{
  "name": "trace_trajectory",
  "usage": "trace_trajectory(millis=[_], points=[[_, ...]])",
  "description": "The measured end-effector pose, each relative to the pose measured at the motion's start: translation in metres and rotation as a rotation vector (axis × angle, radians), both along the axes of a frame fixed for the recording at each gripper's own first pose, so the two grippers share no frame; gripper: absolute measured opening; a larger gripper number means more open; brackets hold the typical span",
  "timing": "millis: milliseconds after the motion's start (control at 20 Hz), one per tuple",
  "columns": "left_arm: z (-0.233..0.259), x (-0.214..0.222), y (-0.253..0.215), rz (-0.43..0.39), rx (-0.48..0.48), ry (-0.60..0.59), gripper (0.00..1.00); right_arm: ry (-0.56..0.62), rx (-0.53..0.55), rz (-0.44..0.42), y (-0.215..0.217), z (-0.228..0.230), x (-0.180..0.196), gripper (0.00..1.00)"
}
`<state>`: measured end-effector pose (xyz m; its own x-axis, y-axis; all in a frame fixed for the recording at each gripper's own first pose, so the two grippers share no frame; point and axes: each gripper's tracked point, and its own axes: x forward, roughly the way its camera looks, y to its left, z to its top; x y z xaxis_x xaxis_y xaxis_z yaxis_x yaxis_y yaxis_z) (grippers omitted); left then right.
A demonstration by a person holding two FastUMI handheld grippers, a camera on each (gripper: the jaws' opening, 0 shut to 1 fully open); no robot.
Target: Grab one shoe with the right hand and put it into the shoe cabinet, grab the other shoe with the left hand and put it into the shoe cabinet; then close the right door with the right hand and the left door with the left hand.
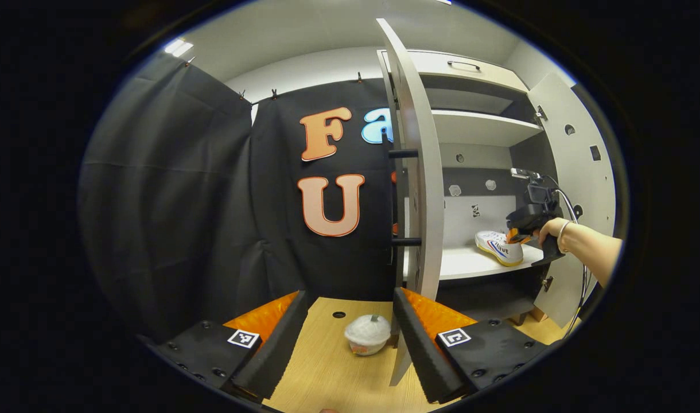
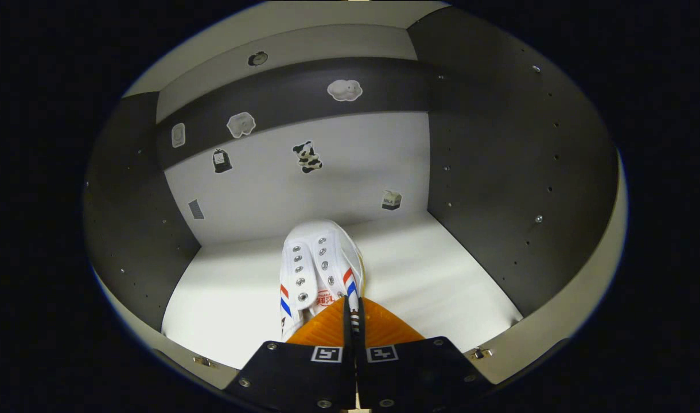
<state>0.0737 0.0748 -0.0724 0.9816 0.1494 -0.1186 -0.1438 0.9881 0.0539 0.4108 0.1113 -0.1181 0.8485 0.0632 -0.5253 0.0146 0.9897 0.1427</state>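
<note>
Inside the shoe cabinet [image 2: 499,172], the right gripper [image 2: 350,312] pinches the shoe's [image 2: 318,267] collar.

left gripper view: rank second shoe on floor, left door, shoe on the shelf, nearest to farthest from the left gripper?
1. Second shoe, on the floor just ahead of the left gripper.
2. Left door, open, edge-on, slightly right.
3. Shoe on the shelf, inside the cabinet, far right, at the right gripper.

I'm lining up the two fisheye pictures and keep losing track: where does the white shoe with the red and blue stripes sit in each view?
Left gripper view: the striped shoe lies right of centre, on the cabinet shelf, at the right gripper.
Right gripper view: the shoe is low in the middle, toe pointing inward, its heel end between the gripper's fingers.
Shared landmark: the white shelf under the shoe.
</note>
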Motion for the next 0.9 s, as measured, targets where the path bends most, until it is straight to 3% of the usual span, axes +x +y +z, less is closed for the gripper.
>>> trace_trajectory(millis=[100,200,300,450,550,750,800,900], points=[[-0.004,0.001,-0.001,0.005,-0.003,0.008,0.97,0.005,0.004,0.010,0.001,-0.002,0.000,0.01],[-0.006,0.001,-0.003,0.007,-0.007,0.011,0.95,0.016,0.003,0.018,0.001,-0.005,-0.002,0.08],[-0.004,0.002,-0.004,0.004,-0.006,0.008,0.98,-0.032,0.009,0.018,0.002,0.007,0.001,0.17],[-0.005,0.001,-0.010,-0.006,-0.013,0.008,0.98,-0.102,-0.003,0.018,-0.002,0.030,-0.012,0.18],[-0.007,-0.001,-0.018,-0.021,-0.020,0.014,0.97,-0.158,-0.035,0.029,-0.004,0.045,-0.026,0.25],[-0.013,-0.005,-0.032,-0.047,-0.021,0.025,0.97,-0.250,-0.049,0.063,-0.003,0.069,-0.067,0.41],[-0.014,-0.007,-0.036,-0.053,-0.020,0.026,0.99,-0.267,-0.050,0.070,-0.003,0.075,-0.078,0.54],[-0.020,-0.011,-0.044,-0.063,-0.021,0.036,0.95,-0.302,-0.046,0.079,-0.005,0.087,-0.101,0.64]])
